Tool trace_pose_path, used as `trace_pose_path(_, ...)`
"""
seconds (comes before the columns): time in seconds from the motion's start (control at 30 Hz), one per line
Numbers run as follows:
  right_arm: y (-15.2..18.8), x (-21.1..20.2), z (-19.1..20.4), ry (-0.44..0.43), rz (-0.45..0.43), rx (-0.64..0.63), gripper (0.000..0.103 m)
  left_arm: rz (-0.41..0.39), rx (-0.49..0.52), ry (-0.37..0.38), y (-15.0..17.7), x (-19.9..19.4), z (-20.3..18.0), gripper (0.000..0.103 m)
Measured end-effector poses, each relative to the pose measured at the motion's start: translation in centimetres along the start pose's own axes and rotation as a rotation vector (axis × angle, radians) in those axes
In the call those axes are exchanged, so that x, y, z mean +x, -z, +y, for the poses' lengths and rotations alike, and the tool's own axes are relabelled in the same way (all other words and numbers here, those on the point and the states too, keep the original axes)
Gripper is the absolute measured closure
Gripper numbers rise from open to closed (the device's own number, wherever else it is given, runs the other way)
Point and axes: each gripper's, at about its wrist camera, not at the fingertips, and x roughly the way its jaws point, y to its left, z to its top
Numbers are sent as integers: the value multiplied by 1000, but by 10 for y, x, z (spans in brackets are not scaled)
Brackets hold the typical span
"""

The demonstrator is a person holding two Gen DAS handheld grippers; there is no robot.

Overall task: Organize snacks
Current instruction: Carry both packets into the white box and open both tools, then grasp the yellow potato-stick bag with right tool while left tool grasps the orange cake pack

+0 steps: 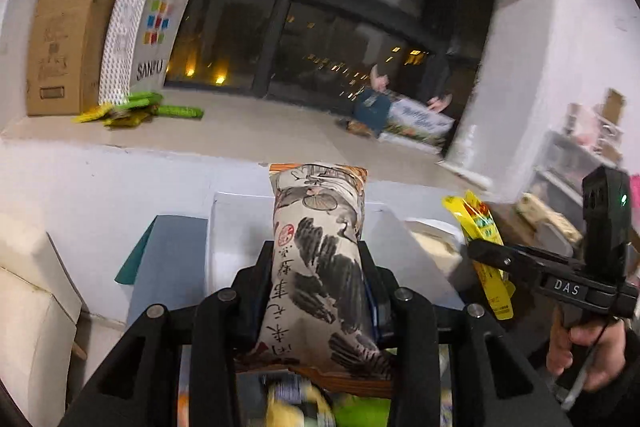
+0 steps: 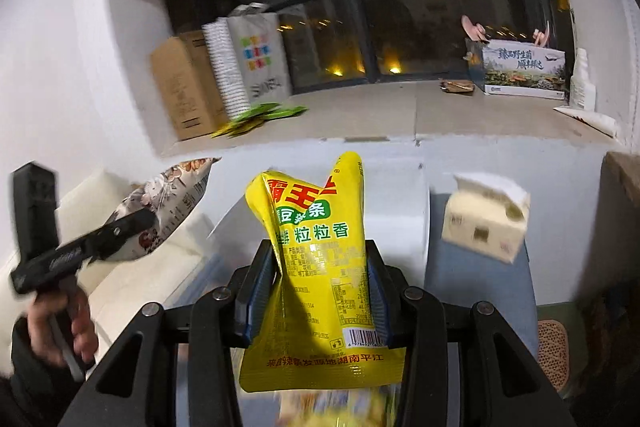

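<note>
My left gripper [image 1: 318, 255] is shut on a beige snack bag with ink-painting print [image 1: 320, 259], held upright in the air; it also shows in the right wrist view [image 2: 168, 203] at the left. My right gripper [image 2: 320, 255] is shut on a yellow snack bag with red and green lettering [image 2: 320, 267]; that bag also shows in the left wrist view [image 1: 484, 247] at the right. Green and yellow snack packets [image 1: 136, 109] lie in a pile on the window ledge, seen too in the right wrist view [image 2: 256, 117].
A cardboard box [image 1: 60, 43] and a white shopping bag [image 1: 158, 27] stand at the ledge's left end. A printed carton [image 2: 524, 71] sits at its right end. A tissue pack [image 2: 484, 223] lies on a grey surface [image 2: 472, 279] below. White boxes [image 1: 32, 291] stand at left.
</note>
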Motion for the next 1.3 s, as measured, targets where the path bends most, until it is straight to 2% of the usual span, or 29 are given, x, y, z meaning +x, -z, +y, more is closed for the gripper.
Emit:
trace_pose_path(0.1, -28, 52, -14, 59, 70, 46, 57, 60, -25, -27, -13, 40, 9, 62)
trace_pose_path(0.23, -41, 105, -33, 85, 155, 102, 56, 141, 1, -44, -18, 78, 9, 59)
trace_pose_path(0.27, -42, 113, -35, 83, 172, 106, 51, 160, 4, -43, -18, 82, 9, 44)
trace_pose_path(0.3, -42, 120, -38, 68, 195, 116, 45, 165, 11, -49, -18, 82, 8, 13)
trace_pose_path(0.33, -41, 125, -40, 54, 211, 133, 30, 152, 22, -69, -19, 80, 7, 0)
trace_pose_path(0.37, -41, 126, -42, 46, 211, 154, 11, 131, 34, -85, -17, 71, 9, 0)
trace_pose_path(0.43, -41, 118, -41, 42, 156, 154, 0, 144, 36, -73, -17, 67, 10, 0)
trace_pose_path(0.5, -42, 110, -39, 52, 109, 139, 0, 154, 29, -55, -16, 62, 9, 0)
trace_pose_path(0.67, -48, 93, -30, 43, 77, 131, 0, 129, 31, -45, -17, 39, 5, 0)
trace_pose_path(0.93, -33, 34, -5, -70, 14, 56, 0, 69, 82, 28, 2, -30, -7, 0)
trace_pose_path(1.07, -6, -12, 1, -135, -24, 40, 0, 52, 114, 64, 28, -70, -11, 0)
trace_pose_path(1.17, 26, -50, 3, -177, -67, 34, 0, 56, 146, 88, 54, -95, -14, 0)
trace_pose_path(1.3, 74, -80, 2, -132, -63, 21, 0, 73, 129, 124, 90, -123, -13, 0)
